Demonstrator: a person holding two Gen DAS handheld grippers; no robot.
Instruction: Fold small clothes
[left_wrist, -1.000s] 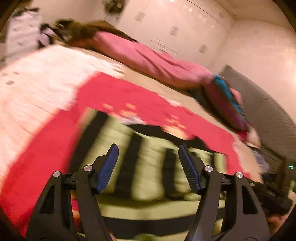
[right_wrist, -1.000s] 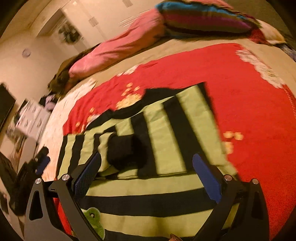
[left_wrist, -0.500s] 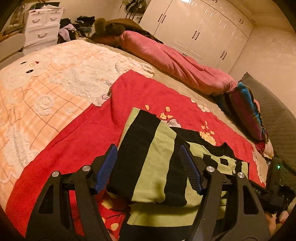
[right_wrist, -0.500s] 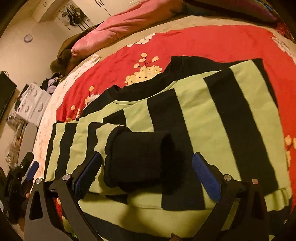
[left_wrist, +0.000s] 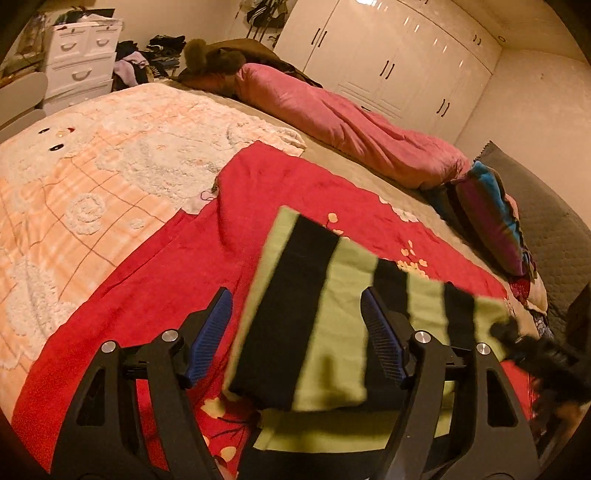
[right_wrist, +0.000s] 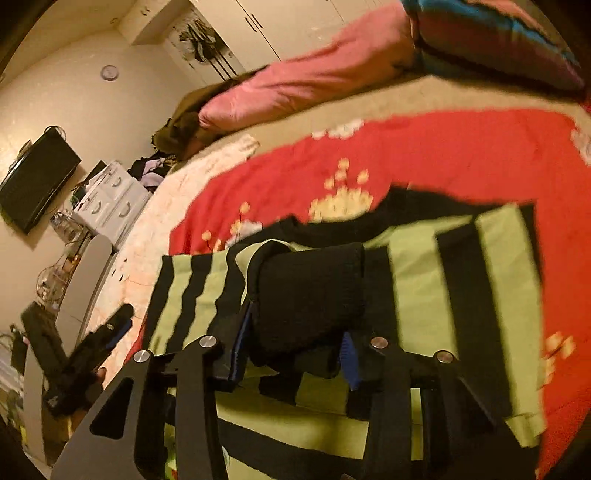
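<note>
Drawers: far left of the left wrist view, white, against the wall, loose clothes heaped beside them.
Quilt: peach and white, covering the left part of the bed.
Blanket: red with yellow flowers, spread on the bed to the right of the quilt, under the sweater.
Left tool: pointing down at a slant over the bed, blue pads apart and opening slightly; folded sweater edge between them, neither pad seen pressing on it.
Sweater: green and black stripes, lying on the red blanket in the middle of the bed; one folded part raised and blurred in the left wrist view.
Cuff: black ribbed end of the sleeve, lying across the striped body in the right wrist view.
Right tool: tilted down and rolled a little, jaws closing with the black cuff between the blue pads, pads touching the fabric on both sides.
Pink duvet: rolled along the far edge of the bed.
Striped pillow: blue, purple and black, at the right end of the pink duvet.
Wardrobe: white glossy doors with dark handles, along the back wall.
Writing: none readable on anything in either view.
</note>
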